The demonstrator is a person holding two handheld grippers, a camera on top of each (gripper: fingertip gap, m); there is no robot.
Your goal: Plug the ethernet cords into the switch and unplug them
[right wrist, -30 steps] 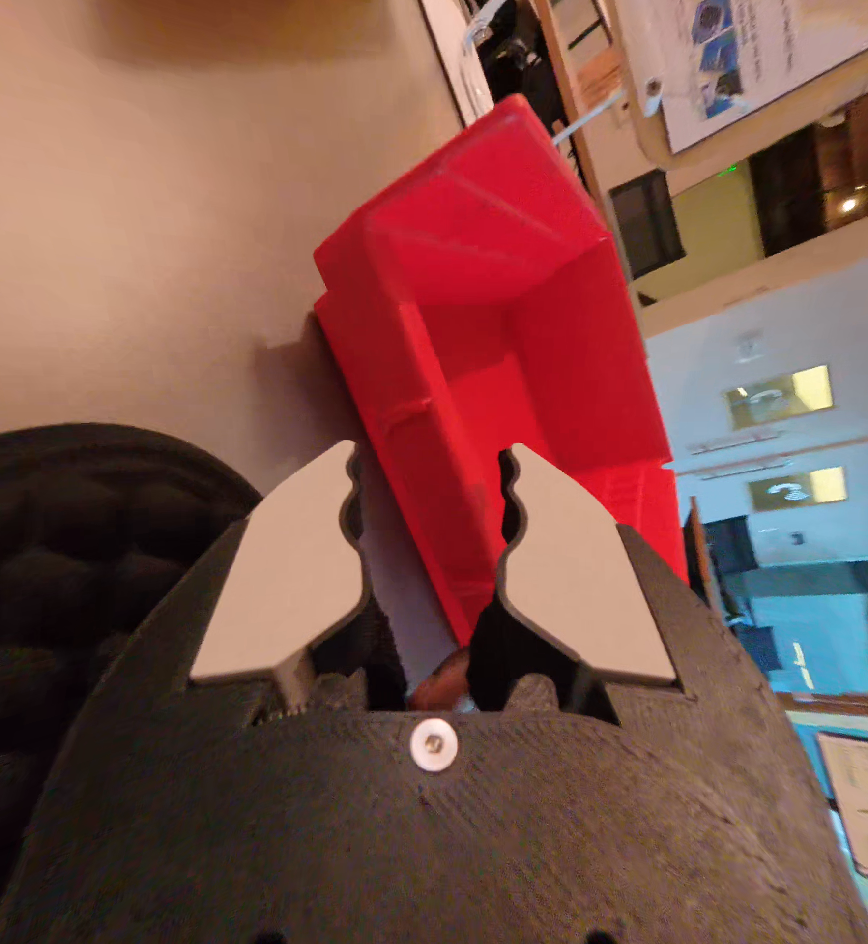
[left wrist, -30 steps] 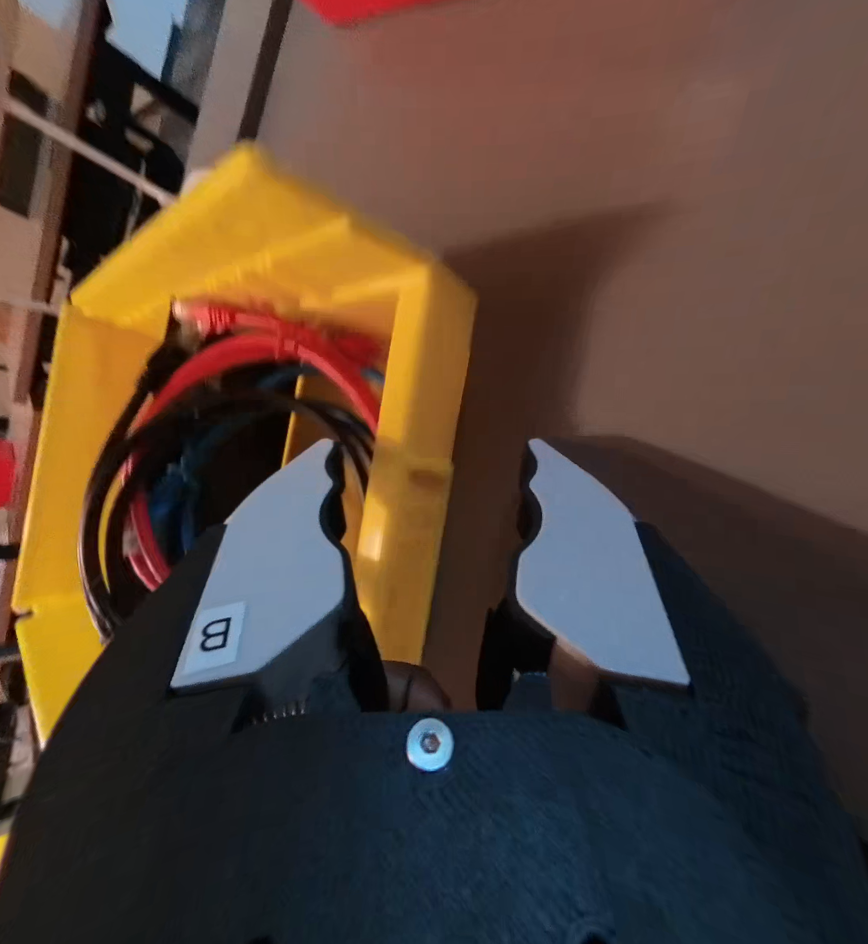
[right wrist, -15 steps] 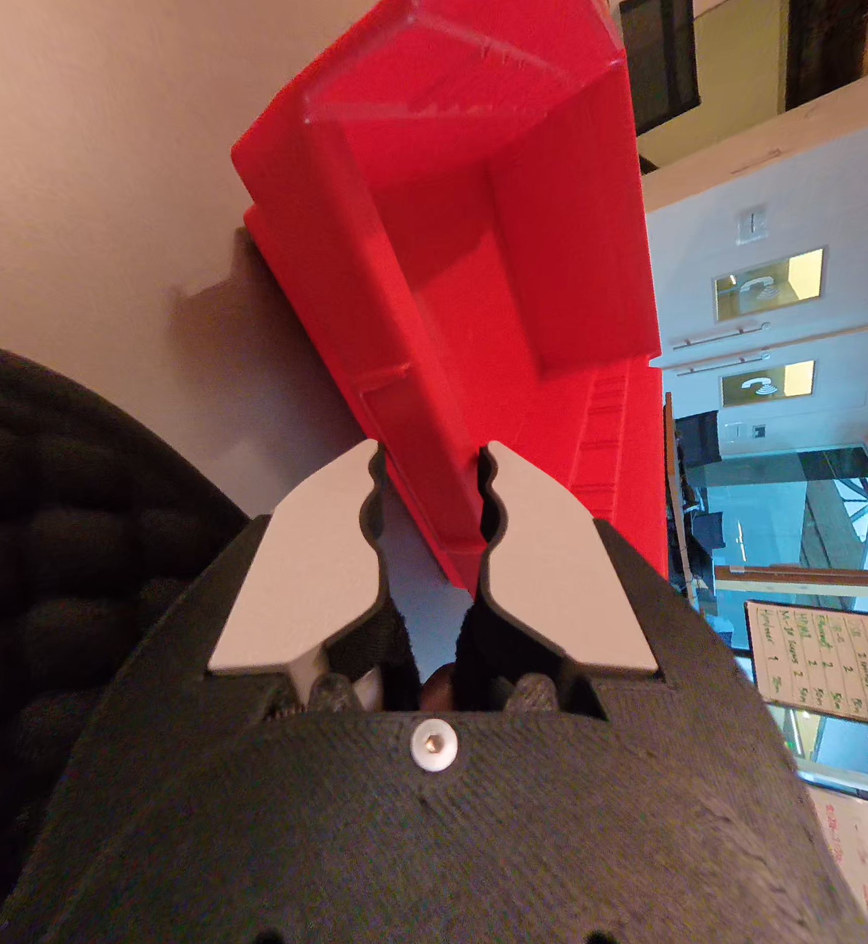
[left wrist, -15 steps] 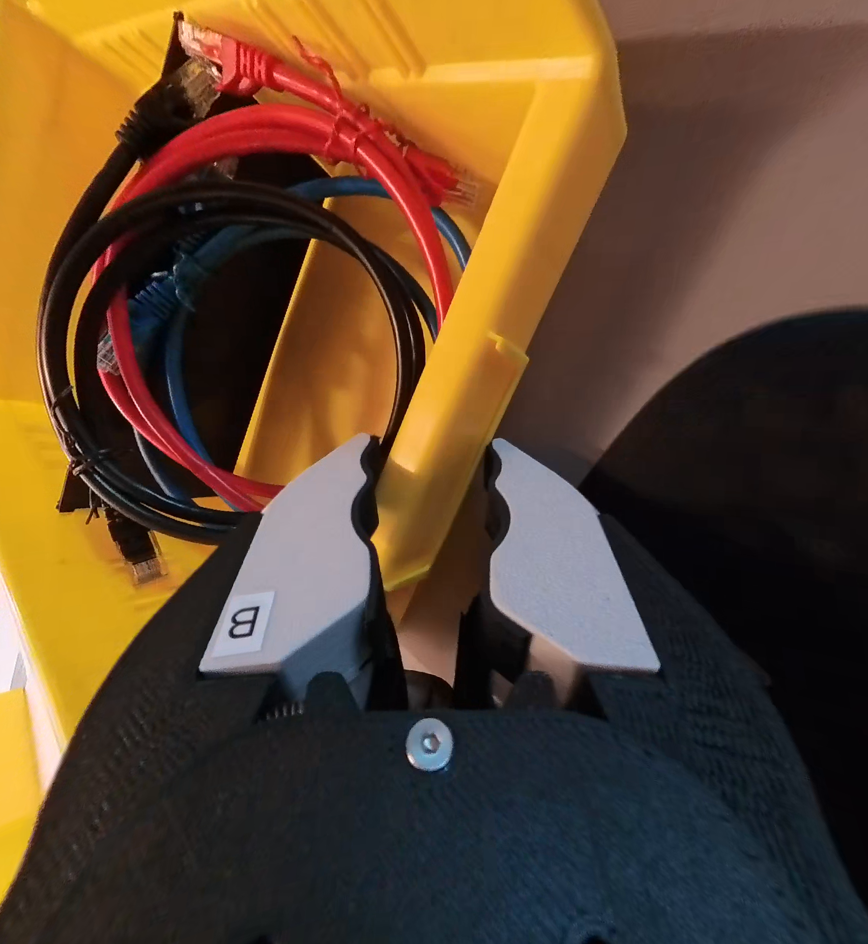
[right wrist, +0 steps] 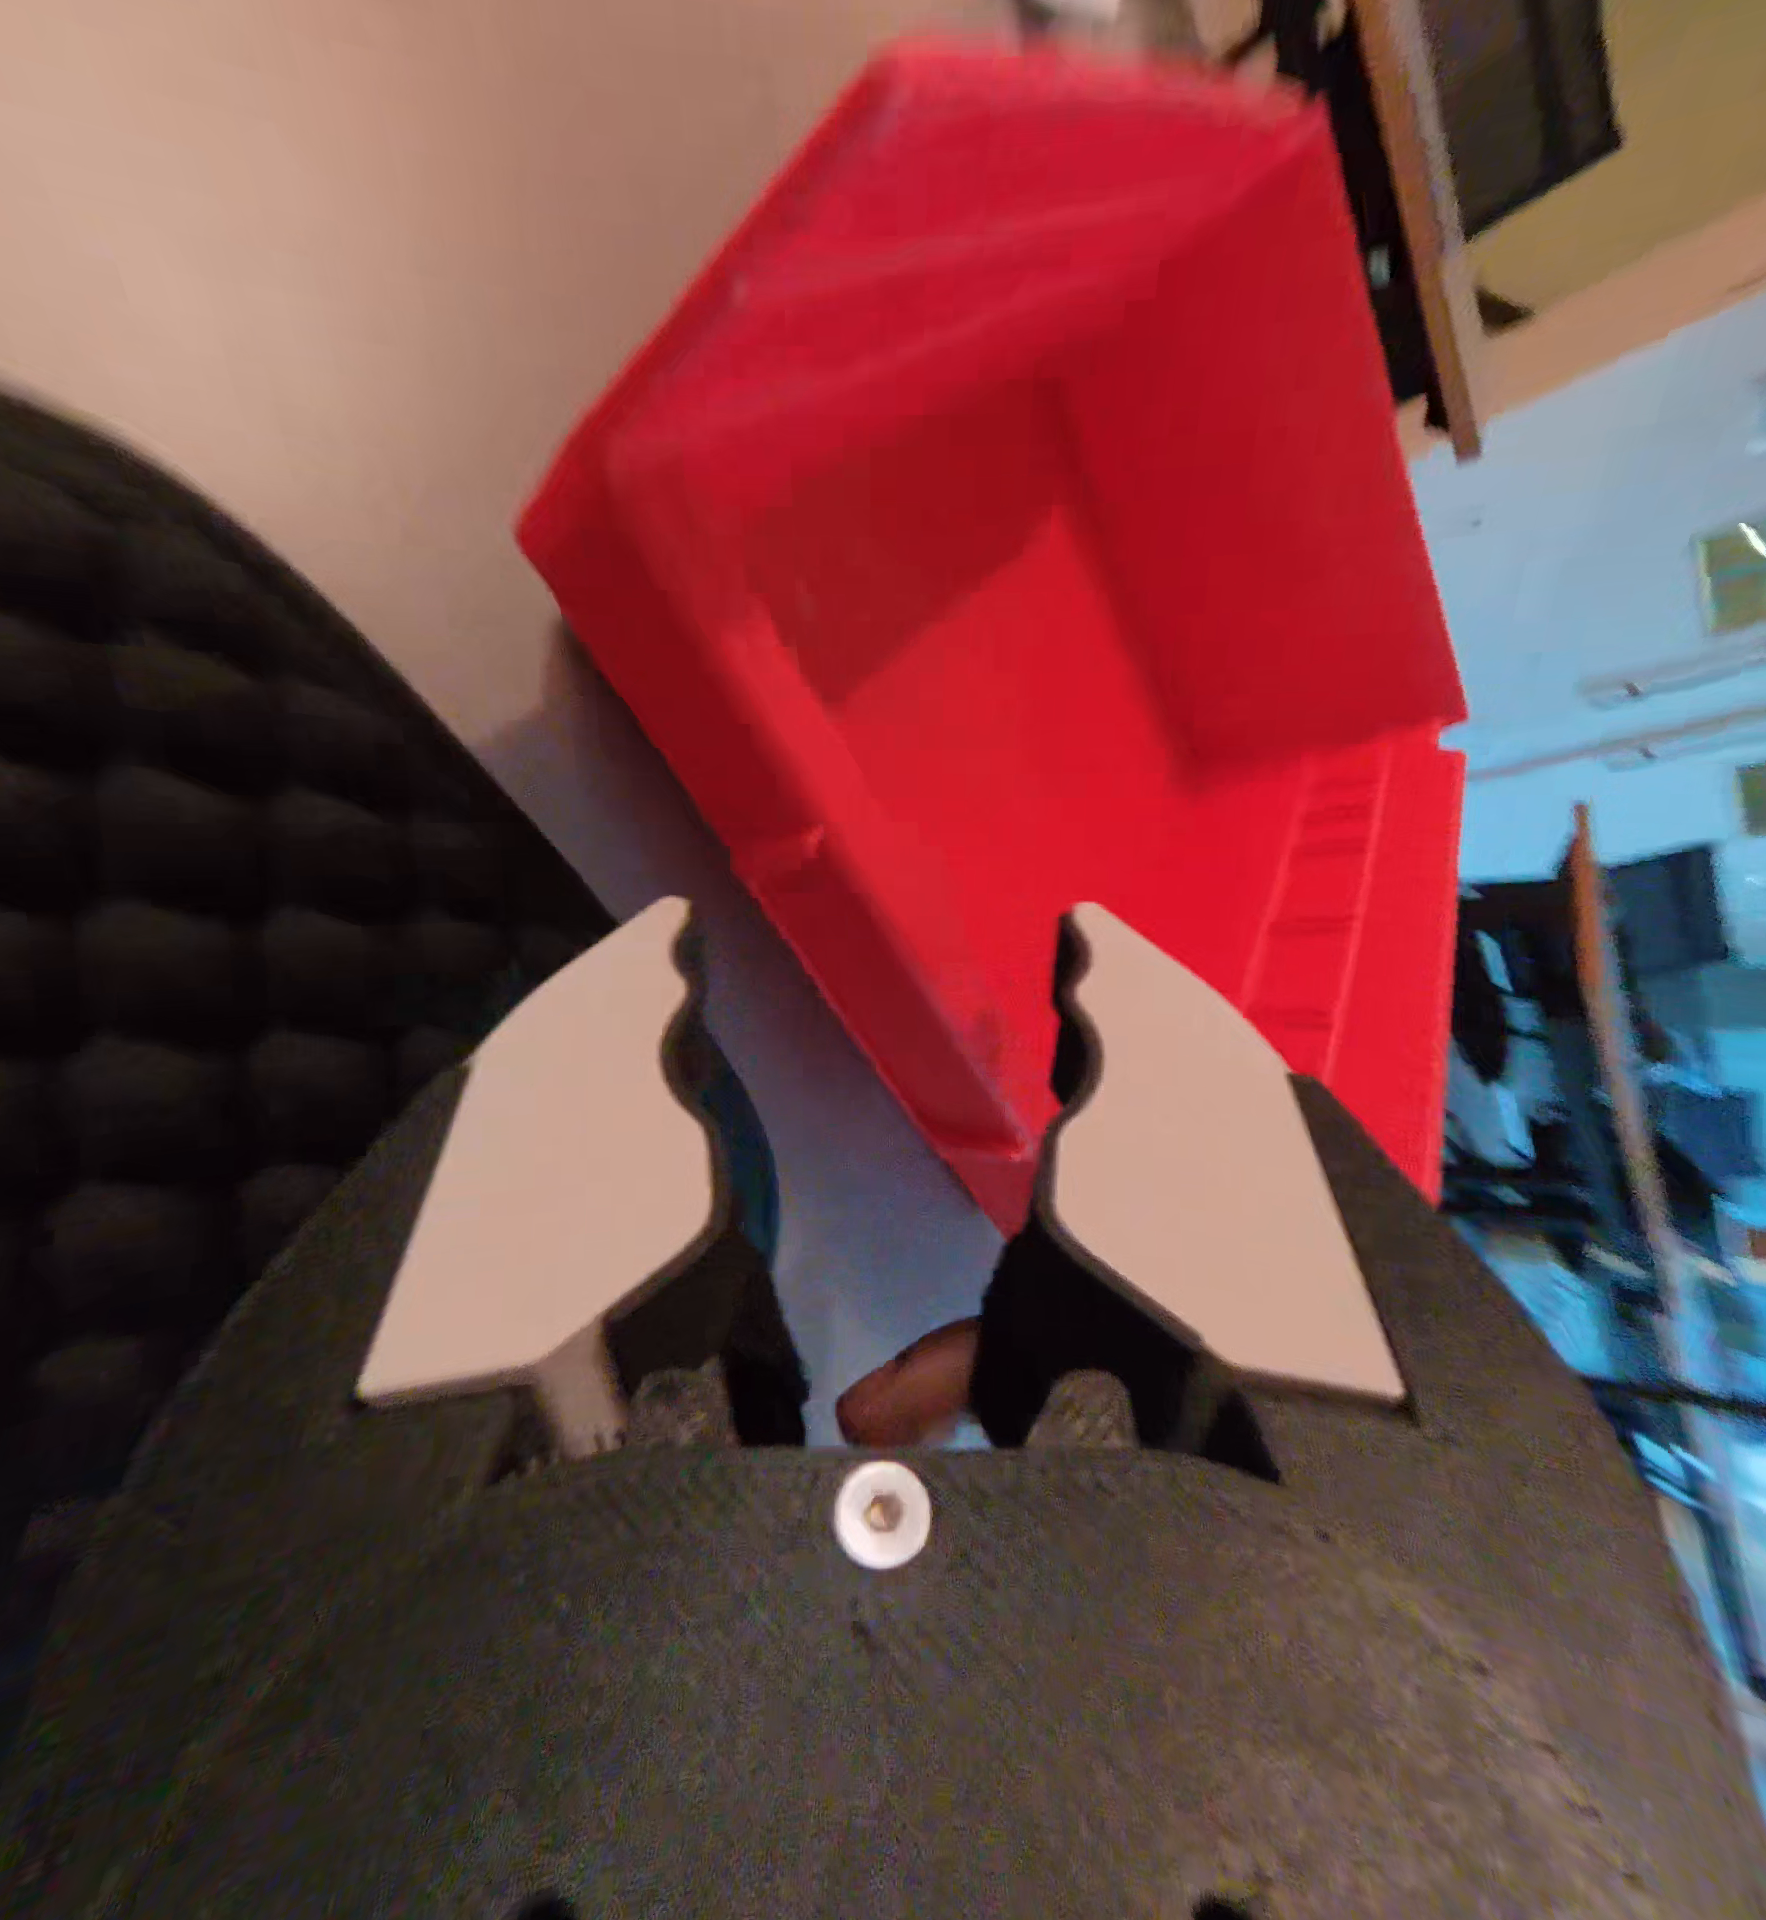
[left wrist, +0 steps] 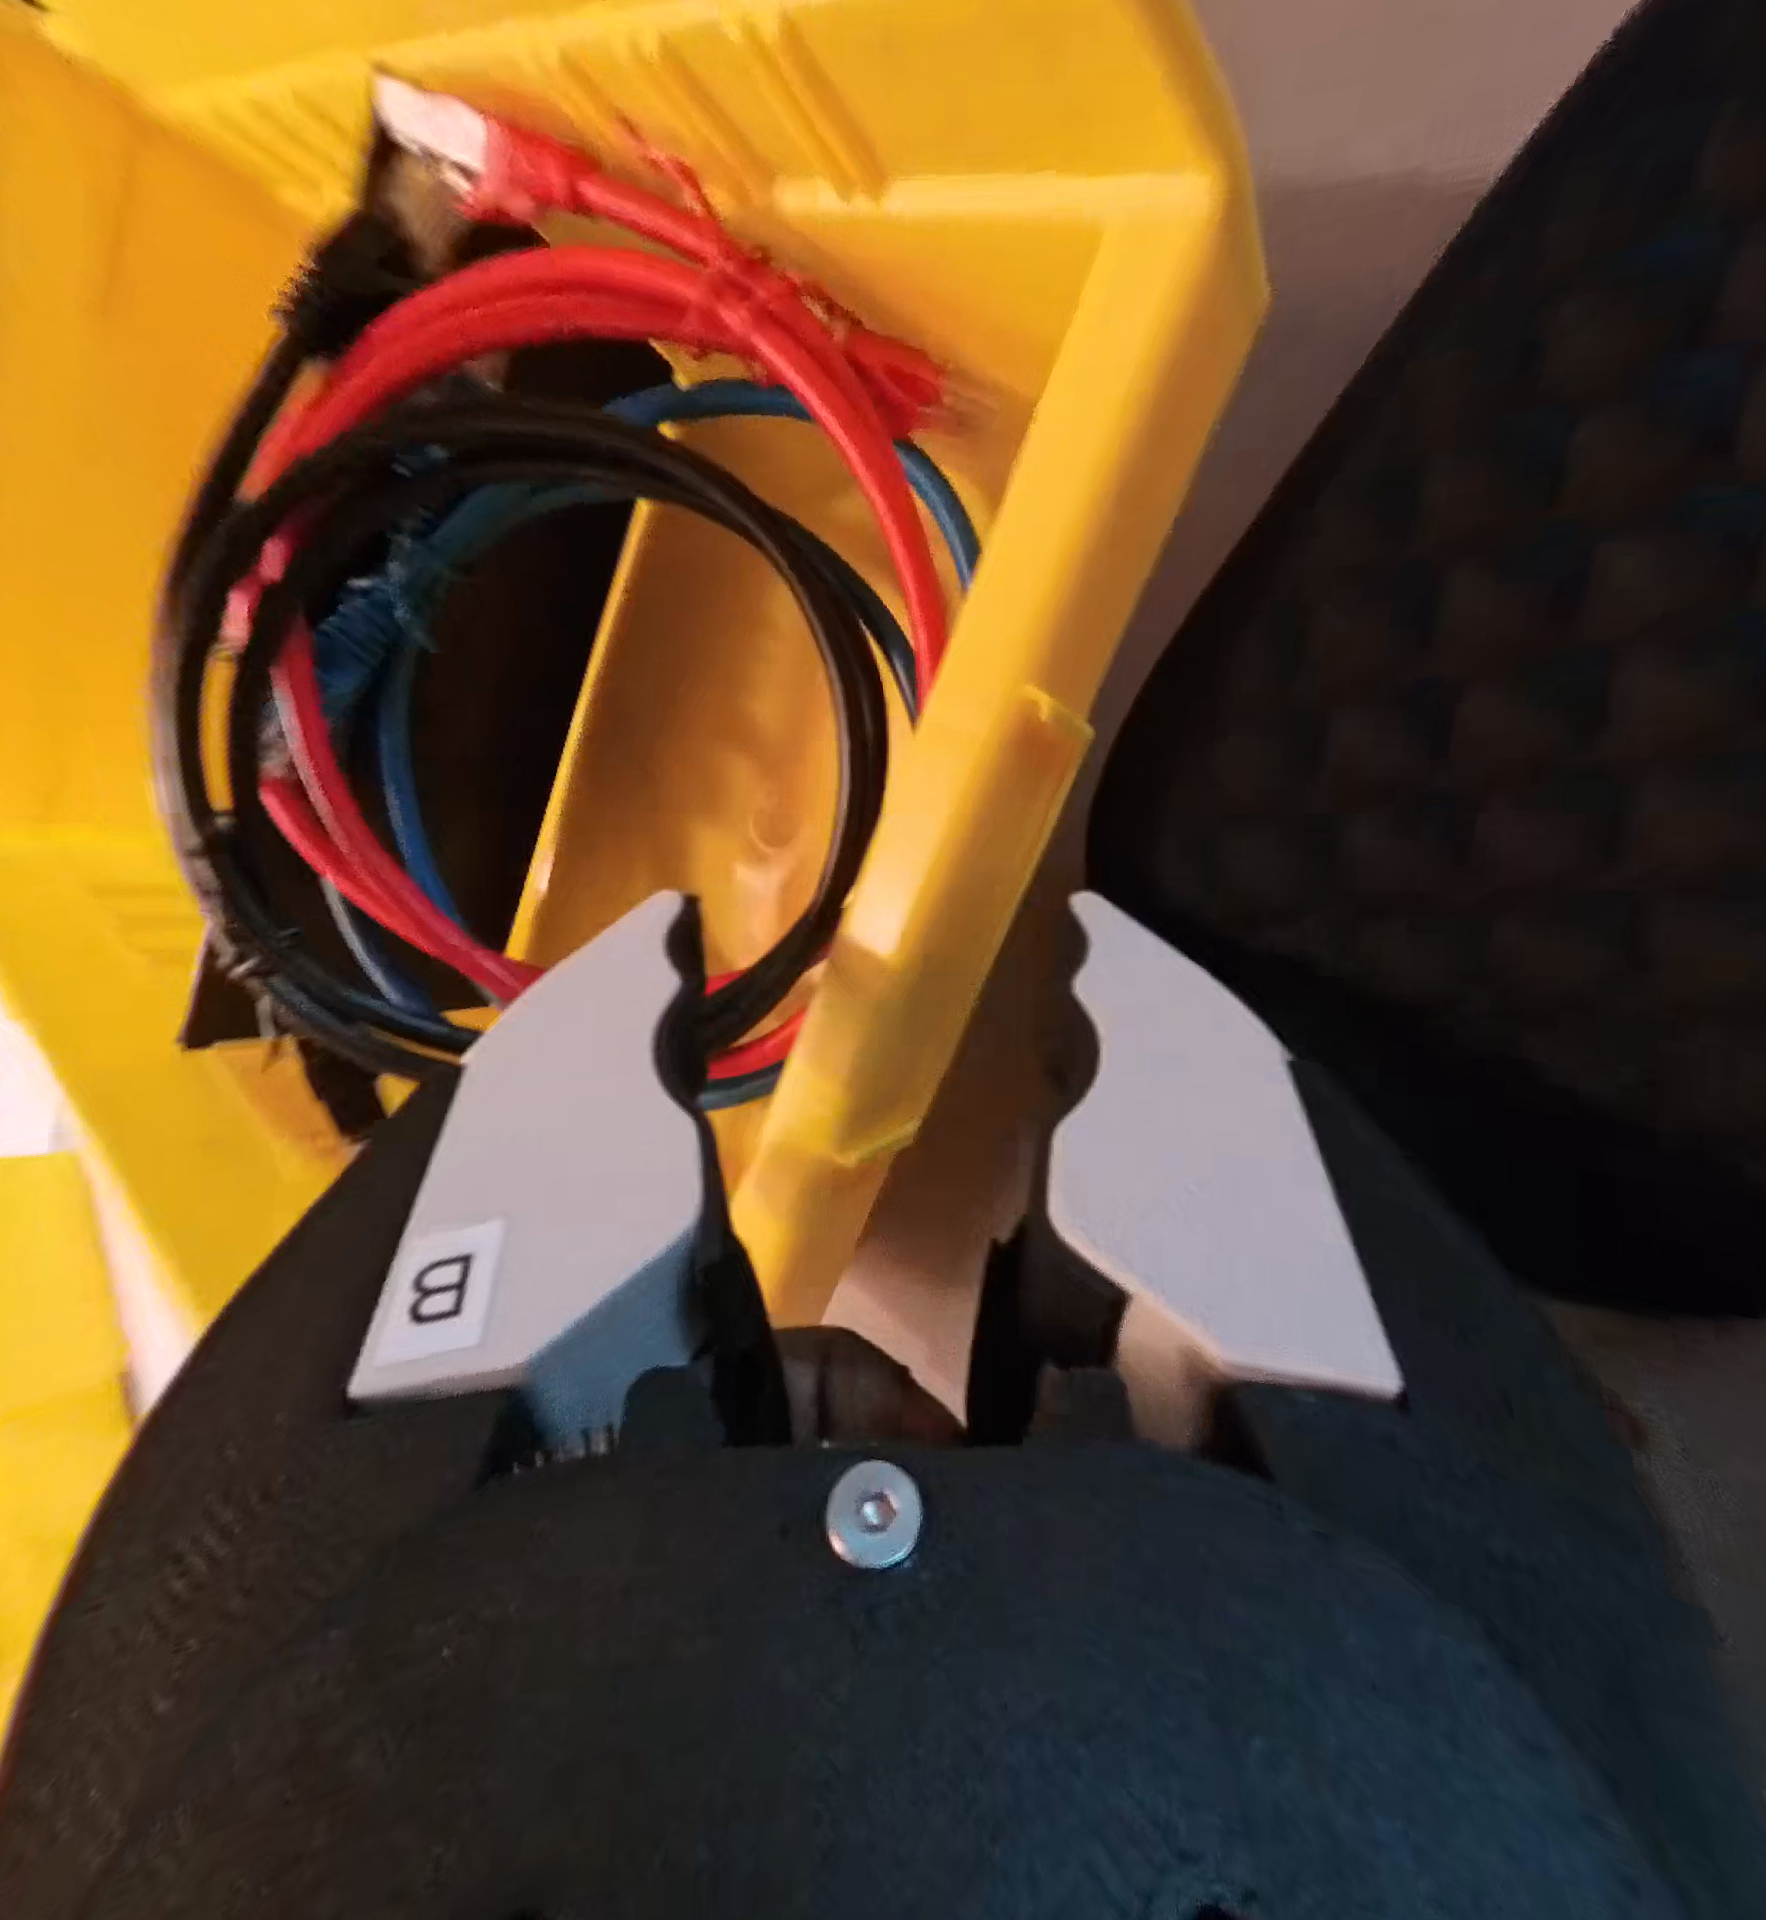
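On my left wrist view, the left gripper (left wrist: pixel 879 966) stands spread wide, with the near wall of a yellow bin (left wrist: pixel 972 831) running up between its fingers; neither finger presses on it, so I hold nothing. Only this view shows the ethernet cords: a red coil (left wrist: pixel 754 343), a black coil (left wrist: pixel 827 665) and a blue coil (left wrist: pixel 411 748), all piled inside the bin to the left of that wall, the black loop passing just behind my left fingertip. A black padded mat (left wrist: pixel 1544 727) lies to the right.

My right wrist view shows none of that. There the right gripper (right wrist: pixel 874 956) is also spread apart, the near corner of a red bin (right wrist: pixel 1014 727) sitting between its fingers, close to the right one, ungripped. The bin looks empty. I see no switch in either view.
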